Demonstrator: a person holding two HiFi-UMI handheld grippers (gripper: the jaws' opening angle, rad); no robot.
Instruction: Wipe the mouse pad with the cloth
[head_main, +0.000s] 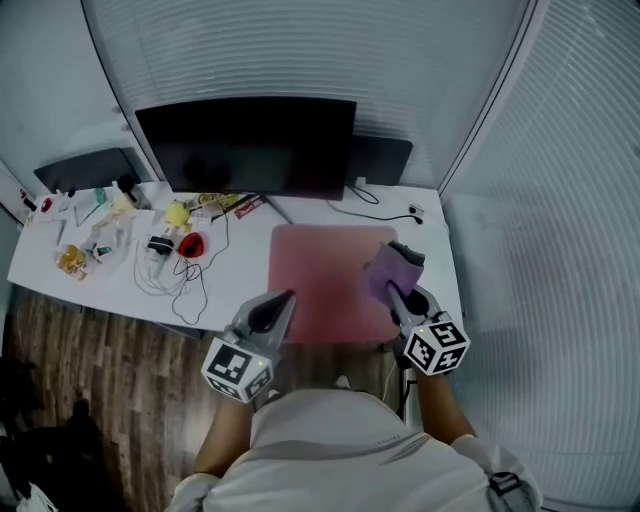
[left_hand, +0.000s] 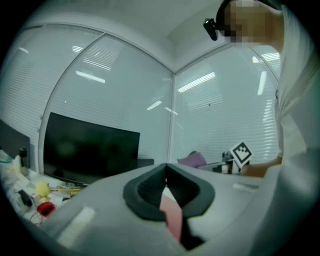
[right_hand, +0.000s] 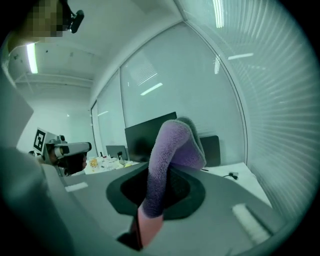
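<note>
The pink rectangular mouse pad (head_main: 322, 275) lies flat on the right half of the white desk (head_main: 432, 215), in front of the wide black monitor (head_main: 250, 145). This puts it within easy reach of both tools. The purple fluffy cloth (head_main: 384, 268) hangs over the pad's right portion, pinched in the right gripper (head_main: 398, 292). The right gripper view shows its jaws clamped on a fold of the cloth, with most of the fabric bunched out past the tips. That loose bundle, rather than the hard jaws, looks meant to meet the surface.

The left gripper (head_main: 284, 298) hovers near the pad's near-left corner. Its jaws are brought together at the tips with nothing between them. It seems parked close by, perhaps to steady the pad, though it takes no part yet.

No view settles whether the cloth actually touches the pad or rides just above it. The cloth covers the pad beneath it, and the two grippers cut off parts of the pad's near edge. The heap of small items and cables (head_main: 165, 250) on the desk's left is too small to name reliably.
</note>
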